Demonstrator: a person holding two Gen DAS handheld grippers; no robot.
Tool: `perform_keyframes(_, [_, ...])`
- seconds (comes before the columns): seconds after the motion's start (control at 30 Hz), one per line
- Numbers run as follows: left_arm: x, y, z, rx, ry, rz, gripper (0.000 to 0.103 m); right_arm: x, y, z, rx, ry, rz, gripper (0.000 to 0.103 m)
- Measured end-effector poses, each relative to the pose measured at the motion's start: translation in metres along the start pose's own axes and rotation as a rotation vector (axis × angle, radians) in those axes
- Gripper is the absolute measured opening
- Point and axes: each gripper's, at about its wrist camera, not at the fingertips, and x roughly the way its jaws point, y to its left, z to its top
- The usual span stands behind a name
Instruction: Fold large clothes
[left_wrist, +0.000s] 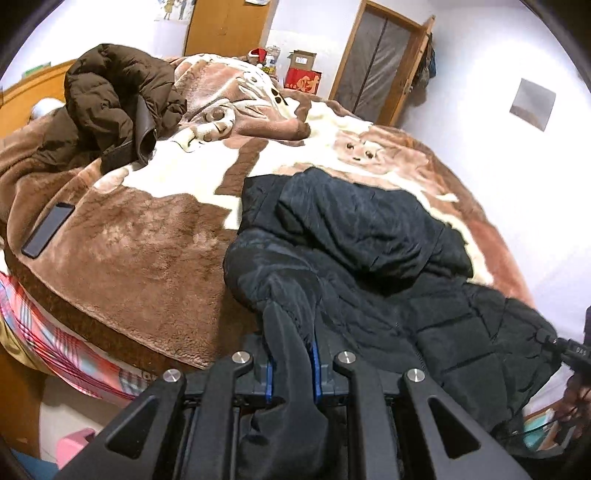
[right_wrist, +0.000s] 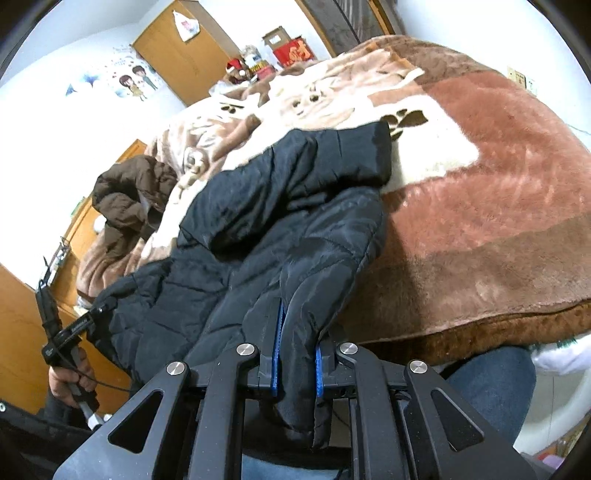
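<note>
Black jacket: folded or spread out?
Partly folded: black jacket has a sleeve laid across its body; both grippers pinch its near edge.

1. The quilted puffer jacket (left_wrist: 369, 236) was black with stitched channel quilting.
2. The second puffer coat (left_wrist: 114, 96) was dark brown.
3. The plush blanket (left_wrist: 147, 236) was brown and cream, printed with cartoon animal faces and dark paw prints.
4. The sheet (left_wrist: 55, 339) under the blanket was red, pink and white plaid.
5. The gripper pads (right_wrist: 275, 354) were blue; the finger linkages were black.
6. The smartphone (left_wrist: 48, 229) was black.
7. The cardboard box (right_wrist: 293, 51) was red.
</note>
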Motion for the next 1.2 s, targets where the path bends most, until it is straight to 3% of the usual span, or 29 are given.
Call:
perform_keyframes(0.3, [-0.001, 0.000, 0.053, -0.073, -0.047, -0.061, 0.015, -0.004, 0.008, 0.062, 0.008, -0.099, 0.070, 0.013])
perform_keyframes(0.53, [0.039, 0.018, 0.115, -0.171, -0.063, -0.050, 0.015, 0.027, 0.010, 0.137, 0.039, -0.138, 0.054, 0.014])
perform_keyframes(0.8, [0.144, 0.020, 0.177, -0.197, 0.036, 0.031, 0.017, 0.117, -0.011, 0.215, 0.099, -0.046, -0.048, 0.015])
perform_keyframes(1.0, [0.232, 0.025, 0.191, -0.223, 0.160, 0.092, 0.024, 0.196, -0.045, 0.239, 0.187, 0.093, -0.125, 0.021])
perform_keyframes(1.13, [0.254, 0.031, 0.192, -0.249, 0.195, 0.067, 0.031, 0.215, -0.060, 0.241, 0.242, 0.128, -0.096, 0.026])
perform_keyframes(1.2, [0.248, 0.035, 0.195, -0.273, 0.185, 0.020, 0.039, 0.205, -0.062, 0.245, 0.263, 0.107, -0.041, 0.040])
